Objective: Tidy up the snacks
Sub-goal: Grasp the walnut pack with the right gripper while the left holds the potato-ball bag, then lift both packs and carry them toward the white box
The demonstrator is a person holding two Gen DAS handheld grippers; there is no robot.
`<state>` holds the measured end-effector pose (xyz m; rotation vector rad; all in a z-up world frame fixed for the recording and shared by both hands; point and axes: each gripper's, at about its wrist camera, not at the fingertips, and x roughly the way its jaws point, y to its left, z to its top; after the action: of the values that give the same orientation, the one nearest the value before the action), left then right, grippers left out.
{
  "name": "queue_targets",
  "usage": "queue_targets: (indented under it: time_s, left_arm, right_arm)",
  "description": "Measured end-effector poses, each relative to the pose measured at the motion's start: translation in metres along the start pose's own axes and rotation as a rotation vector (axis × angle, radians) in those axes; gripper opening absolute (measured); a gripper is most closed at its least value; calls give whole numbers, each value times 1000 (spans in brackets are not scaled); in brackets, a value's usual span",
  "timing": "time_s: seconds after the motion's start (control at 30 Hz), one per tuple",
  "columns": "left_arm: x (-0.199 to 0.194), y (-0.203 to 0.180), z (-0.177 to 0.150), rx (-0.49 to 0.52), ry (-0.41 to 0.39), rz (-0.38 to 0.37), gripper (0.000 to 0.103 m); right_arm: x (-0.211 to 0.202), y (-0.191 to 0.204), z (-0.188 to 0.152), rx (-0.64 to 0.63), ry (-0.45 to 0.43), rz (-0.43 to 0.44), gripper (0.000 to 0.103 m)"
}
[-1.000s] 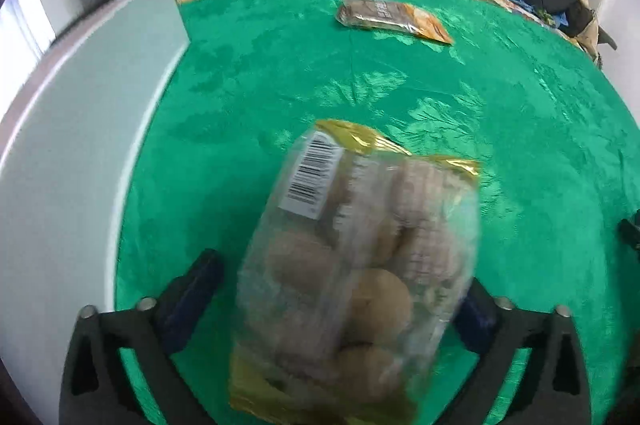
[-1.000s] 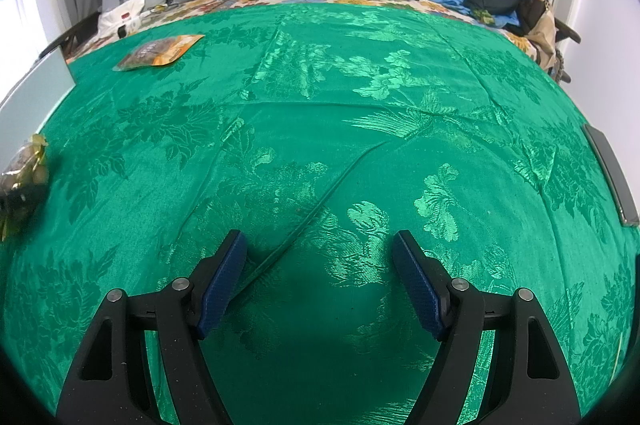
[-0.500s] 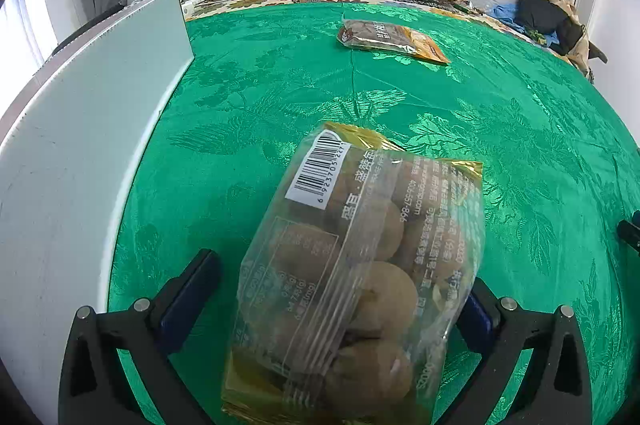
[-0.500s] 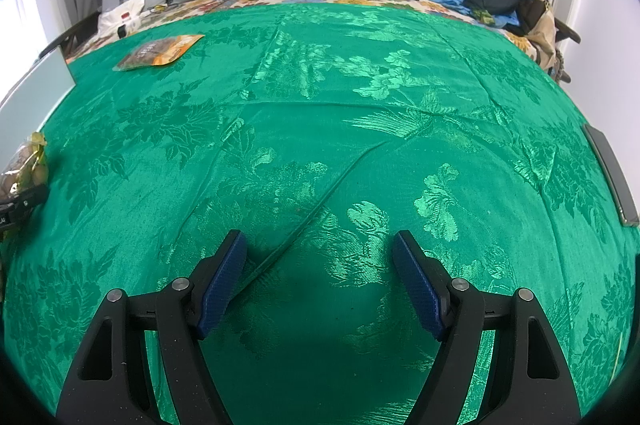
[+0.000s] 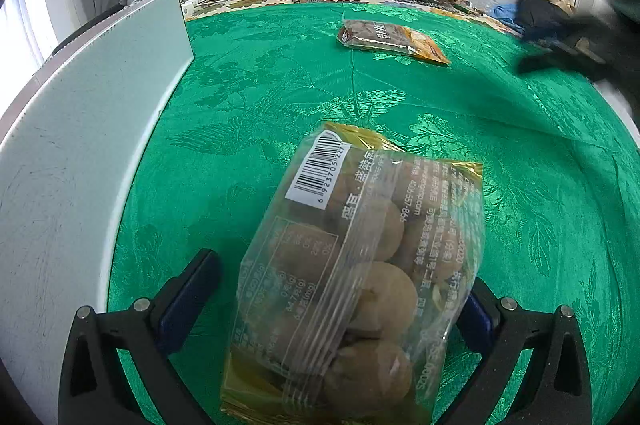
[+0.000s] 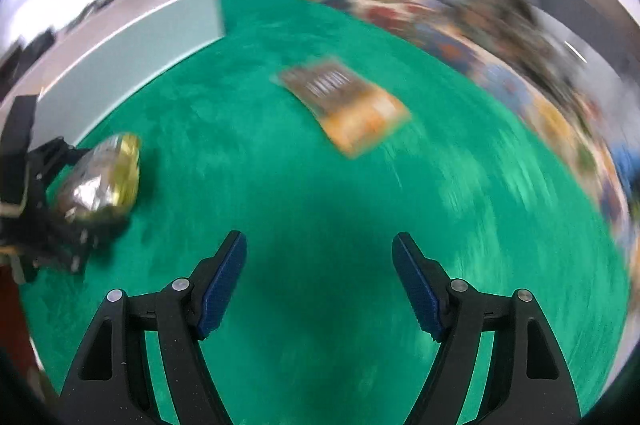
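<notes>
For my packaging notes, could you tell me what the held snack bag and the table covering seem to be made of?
Snack bag: clear glossy plastic film with gold foil-like ends; round brown snacks show through, glare on its creases. Table covering: probably woven satin-like fabric; shiny green floral pattern, with folds.

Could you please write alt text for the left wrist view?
A clear bag of round cookies sits between the left gripper fingers over a green cloth. Farther off lies an orange snack packet; a pale board stands left.
</notes>
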<state>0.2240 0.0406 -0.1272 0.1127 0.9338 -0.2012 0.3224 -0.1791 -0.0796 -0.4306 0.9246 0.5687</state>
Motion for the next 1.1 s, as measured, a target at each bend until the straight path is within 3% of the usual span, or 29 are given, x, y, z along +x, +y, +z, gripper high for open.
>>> queue_targets:
  time_s: [0.2,0.37,0.47,0.5,0.53,0.73,0.8,1.1]
  left_arm:
    - [0,0,-1,0,0,0,103]
    - [-1,1,-2,0,0,0,103]
    - [0,-2,0,0,0,0,103]
    - [1,-3,2,0,0,0,103]
    - [1,-3,2,0,1,-1,103]
    - [1,-2,3,0,1,0,103]
    - [2,-1,3,-1,1,0,103]
    - [2,-2,2,-1,1,0,103]
  right_arm:
    - [81,10,91,-307,154,9,78]
    - [132,-1,130,-374,224,-21,79]
    - [147,-30,139,-228,246,39,89]
    - [155,-53,140,-80,274,114,96]
    - [156,-66,139,12,249,129,96]
    - [145,-67,120,158,241,28,88]
    - [135,-64,110,212,257,1,75]
    - [72,-25,24,362,260,-128,74]
